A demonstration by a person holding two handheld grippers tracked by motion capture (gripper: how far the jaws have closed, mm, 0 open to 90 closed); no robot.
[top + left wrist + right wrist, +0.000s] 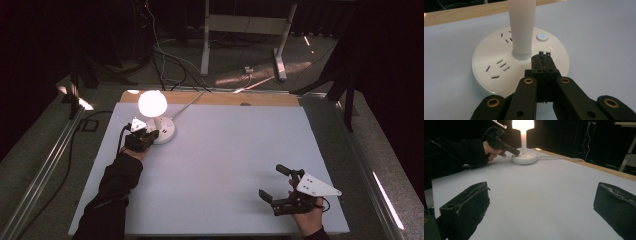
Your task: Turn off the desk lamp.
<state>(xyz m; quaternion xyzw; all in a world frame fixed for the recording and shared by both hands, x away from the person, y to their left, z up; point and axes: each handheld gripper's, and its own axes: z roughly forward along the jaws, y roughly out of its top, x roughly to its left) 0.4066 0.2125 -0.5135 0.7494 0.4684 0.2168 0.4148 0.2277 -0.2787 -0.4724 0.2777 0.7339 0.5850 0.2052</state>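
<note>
Tongs [543, 62] of matte black touch glossy round lamp base [486, 57].

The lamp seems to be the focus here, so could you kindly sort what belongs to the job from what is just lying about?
In the job: lit lamp, its round base, left gripper.
Lying about: right gripper, white cable, table.

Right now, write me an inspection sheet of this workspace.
Surface: pale blue table top, wooden strip at far edge.
Job's things: lit lamp on a round white base with sockets and a glowing button.
Clutter: nothing seen.
Grippers: left gripper shut, tips over the base beside the stem; right gripper open, nothing between its jaws.
Cables: white lamp cord runs off the far edge.
Surroundings: dark room, table legs, floor cables.
</note>
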